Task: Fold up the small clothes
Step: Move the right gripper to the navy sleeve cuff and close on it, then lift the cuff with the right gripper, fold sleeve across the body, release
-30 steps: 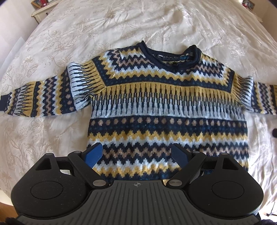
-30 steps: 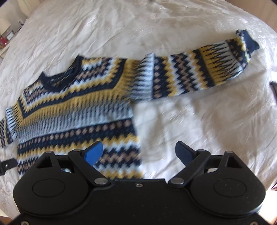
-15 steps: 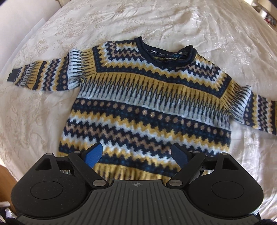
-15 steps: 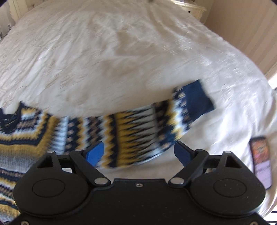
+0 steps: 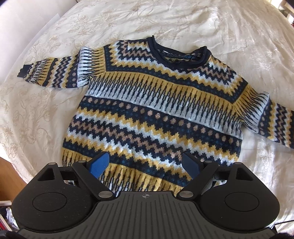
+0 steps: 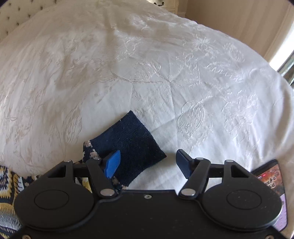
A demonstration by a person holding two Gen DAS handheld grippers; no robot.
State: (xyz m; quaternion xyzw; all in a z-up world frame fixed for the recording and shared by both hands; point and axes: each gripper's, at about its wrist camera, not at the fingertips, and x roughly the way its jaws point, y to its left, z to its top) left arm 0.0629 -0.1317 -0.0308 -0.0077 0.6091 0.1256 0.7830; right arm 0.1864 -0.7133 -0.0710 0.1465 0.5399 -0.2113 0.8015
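Observation:
A small knitted sweater [image 5: 156, 110] in navy, yellow, white and tan zigzags lies flat, face up, on the bed, both sleeves spread out. My left gripper [image 5: 145, 164] is open and empty, hovering over the sweater's bottom hem. In the right wrist view only the navy cuff [image 6: 128, 145] of the sweater's right sleeve and a strip of pattern at the lower left show. My right gripper [image 6: 148, 163] is open and empty, low over that cuff, its left finger over the cuff and its right finger over bare bedspread.
The cream embroidered bedspread [image 5: 165, 22] covers the whole bed [image 6: 128, 64]. A phone [image 6: 273, 182] with a lit screen lies at the right edge, close to my right gripper. A tufted headboard [image 6: 14, 14] and a wall stand beyond.
My right gripper has swung right along the sleeve and come down close over its cuff. My left gripper has shifted left, bringing the whole left sleeve into view. Both stayed open.

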